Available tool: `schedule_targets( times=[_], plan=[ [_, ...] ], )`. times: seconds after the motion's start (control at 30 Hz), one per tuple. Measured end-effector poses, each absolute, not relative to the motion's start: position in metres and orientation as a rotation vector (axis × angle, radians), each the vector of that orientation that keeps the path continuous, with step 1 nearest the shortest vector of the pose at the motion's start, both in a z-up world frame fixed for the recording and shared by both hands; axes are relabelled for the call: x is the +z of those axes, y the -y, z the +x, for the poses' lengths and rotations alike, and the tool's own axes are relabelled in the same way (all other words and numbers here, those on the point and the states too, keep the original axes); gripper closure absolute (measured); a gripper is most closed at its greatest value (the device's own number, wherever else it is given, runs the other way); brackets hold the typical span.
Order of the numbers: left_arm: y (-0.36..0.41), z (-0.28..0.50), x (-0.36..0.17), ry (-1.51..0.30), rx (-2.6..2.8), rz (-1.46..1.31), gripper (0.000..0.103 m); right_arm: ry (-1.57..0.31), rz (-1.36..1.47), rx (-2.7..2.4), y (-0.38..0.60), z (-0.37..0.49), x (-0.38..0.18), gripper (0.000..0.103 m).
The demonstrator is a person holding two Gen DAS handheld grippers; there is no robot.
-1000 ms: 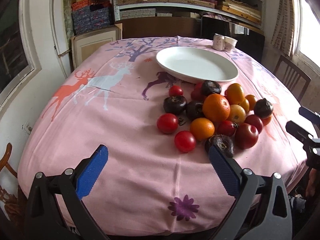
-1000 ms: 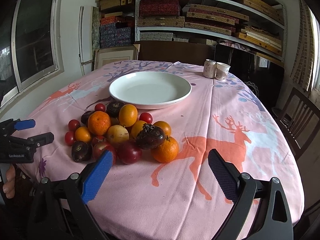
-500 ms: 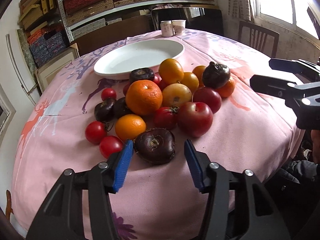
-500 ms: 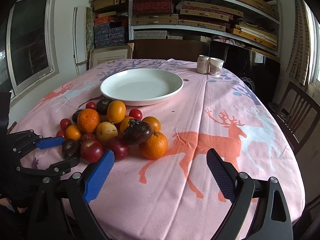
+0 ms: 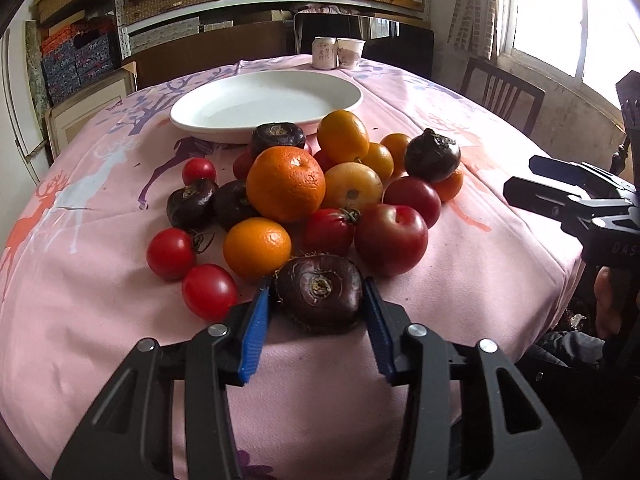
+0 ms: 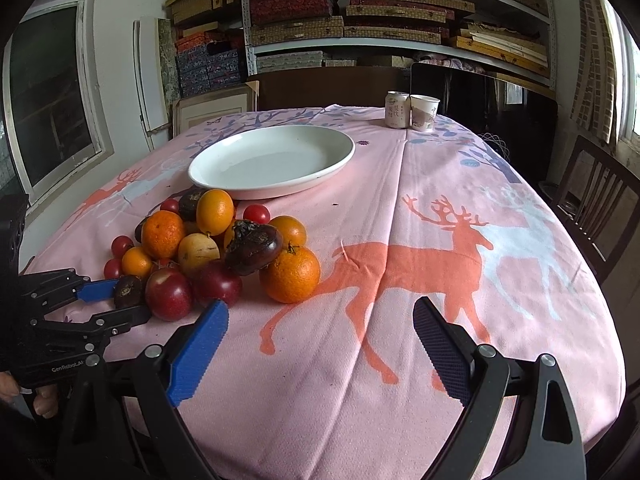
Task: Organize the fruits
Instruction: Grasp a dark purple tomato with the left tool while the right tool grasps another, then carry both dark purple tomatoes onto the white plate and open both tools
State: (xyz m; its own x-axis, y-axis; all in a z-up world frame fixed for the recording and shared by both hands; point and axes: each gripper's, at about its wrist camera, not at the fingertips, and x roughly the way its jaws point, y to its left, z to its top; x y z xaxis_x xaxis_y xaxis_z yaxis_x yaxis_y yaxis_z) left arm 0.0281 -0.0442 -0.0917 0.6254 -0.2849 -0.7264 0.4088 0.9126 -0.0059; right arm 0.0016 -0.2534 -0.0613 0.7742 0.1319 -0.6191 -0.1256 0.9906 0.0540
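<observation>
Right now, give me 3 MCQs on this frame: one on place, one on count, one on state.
1. Where does the white plate sit relative to the fruit pile?
A. Beyond it
B. Under it
C. On the chair

2. How many cups or cans stand at the table's far end?
A. None
B. Two
C. Five

3. What is between the left gripper's pads?
A. An orange
B. Nothing
C. A dark purple fruit

Answers: 1 A, the plate lies empty behind the pile. 2 B, a can and a paper cup stand side by side. 3 C, the jaws are closing around that fruit.
</observation>
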Motion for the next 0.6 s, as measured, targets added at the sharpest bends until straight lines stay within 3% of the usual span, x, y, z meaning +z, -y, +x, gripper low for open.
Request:
schedule_targets(
  times=[0.27,0.47,0.53,0.6],
  plan=[
    [0.034,0.004,-0.062,-0.694,-0.376,0.159,0.059,-0.654,0.033,0.203,0.247,0.009,-0.057,0.009],
    [0.024,0.003,-0.059,-0.710,-0.360,0.128,0.059,-0.605,-0.030,0.213,0.219,0.029,-0.048,0.009],
    [0.020,0.005,-0.062,-0.720,-0.351,0.124,0.059,-0.619,-0.053,0.228,0.210,0.039,-0.051,0.021],
    [0.016,0.006,-0.063,-0.722,-0.341,0.122,0.059,-0.668,-0.094,0.238,0.203,0.050,-0.057,0.050]
  ],
)
